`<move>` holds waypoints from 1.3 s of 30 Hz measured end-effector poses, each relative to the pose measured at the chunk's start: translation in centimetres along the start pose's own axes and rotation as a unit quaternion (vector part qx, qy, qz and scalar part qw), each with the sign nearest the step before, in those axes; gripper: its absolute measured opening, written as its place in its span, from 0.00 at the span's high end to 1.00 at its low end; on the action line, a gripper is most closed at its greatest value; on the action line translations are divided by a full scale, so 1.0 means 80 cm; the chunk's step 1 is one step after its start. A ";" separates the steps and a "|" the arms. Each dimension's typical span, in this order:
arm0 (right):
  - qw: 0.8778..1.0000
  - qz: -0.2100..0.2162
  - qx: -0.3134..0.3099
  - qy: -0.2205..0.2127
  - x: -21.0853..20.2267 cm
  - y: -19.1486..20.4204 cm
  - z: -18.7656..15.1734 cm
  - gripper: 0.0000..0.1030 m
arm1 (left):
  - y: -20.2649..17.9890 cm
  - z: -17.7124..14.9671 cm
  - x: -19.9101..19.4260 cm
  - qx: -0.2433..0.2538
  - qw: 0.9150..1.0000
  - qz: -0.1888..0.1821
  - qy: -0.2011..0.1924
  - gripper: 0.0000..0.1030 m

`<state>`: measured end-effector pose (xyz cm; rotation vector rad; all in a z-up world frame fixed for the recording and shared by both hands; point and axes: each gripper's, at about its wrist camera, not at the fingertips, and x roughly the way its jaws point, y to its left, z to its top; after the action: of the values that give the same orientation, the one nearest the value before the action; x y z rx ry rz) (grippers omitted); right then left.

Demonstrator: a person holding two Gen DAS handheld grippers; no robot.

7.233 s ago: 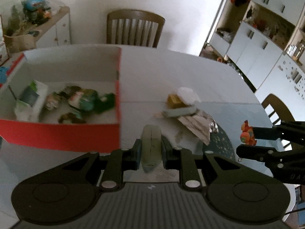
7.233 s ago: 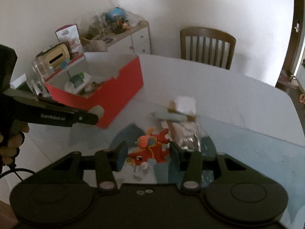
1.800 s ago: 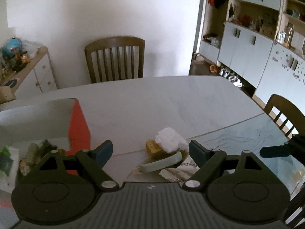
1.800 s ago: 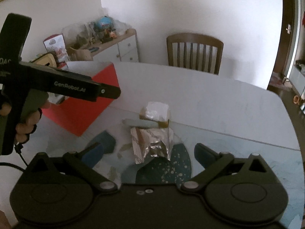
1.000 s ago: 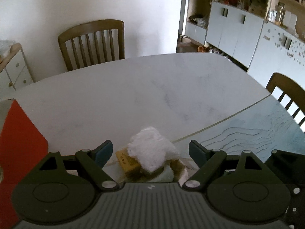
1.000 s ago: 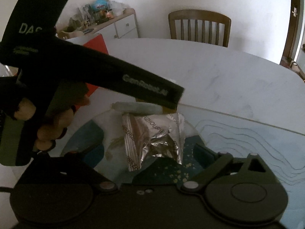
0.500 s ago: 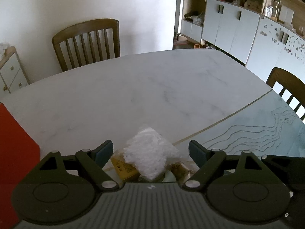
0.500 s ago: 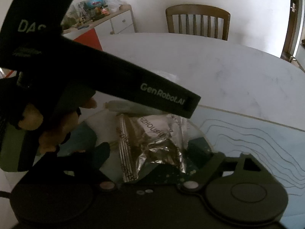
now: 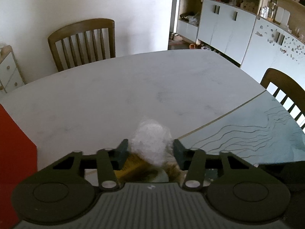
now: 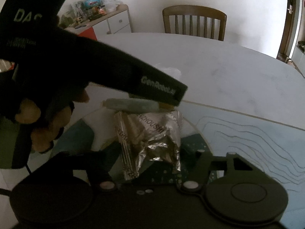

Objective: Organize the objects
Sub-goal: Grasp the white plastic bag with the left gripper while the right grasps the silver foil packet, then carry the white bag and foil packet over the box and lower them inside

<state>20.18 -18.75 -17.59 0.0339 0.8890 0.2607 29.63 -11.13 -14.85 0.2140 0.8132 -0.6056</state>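
Observation:
In the left wrist view my left gripper (image 9: pixel 150 150) has closed its fingers against a white fluffy wad in clear wrap (image 9: pixel 151 143), which lies on a yellow packet (image 9: pixel 131 164) on the table. In the right wrist view my right gripper (image 10: pixel 150 152) has its fingers around a crumpled silver foil packet (image 10: pixel 150 139); its left finger is in shadow. A pale green tube (image 10: pixel 131 105) lies just behind the foil, under the left gripper's body (image 10: pixel 114 76).
The red box (image 9: pixel 13 152) stands at the left edge; its corner also shows in the right wrist view (image 10: pixel 87 32). Wooden chairs (image 9: pixel 83 42) stand at the far side and at the right (image 9: pixel 284 89). A cluttered sideboard (image 10: pixel 103 17) stands against the wall.
My left gripper has narrowed from wide open onto the white wad. My right gripper has closed in around the foil packet and moved nearer to it.

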 end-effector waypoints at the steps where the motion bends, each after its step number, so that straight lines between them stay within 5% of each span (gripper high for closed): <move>1: 1.000 -0.003 0.000 0.002 0.000 0.000 -0.003 0.51 | 0.000 0.001 -0.001 -0.001 1.000 -0.003 0.000 0.60; 21: 0.999 -0.030 0.034 -0.025 -0.091 -0.010 -0.032 0.59 | 0.020 0.007 -0.070 -0.050 0.998 -0.014 -0.021 0.63; 39: 0.998 -0.018 0.010 -0.062 -0.173 0.032 0.020 0.58 | 0.067 -0.014 -0.197 -0.082 0.995 0.003 -0.054 0.63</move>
<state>12.56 -19.45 -5.70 0.0520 0.7688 0.2141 23.70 0.35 -4.30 0.0341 0.7530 -0.5376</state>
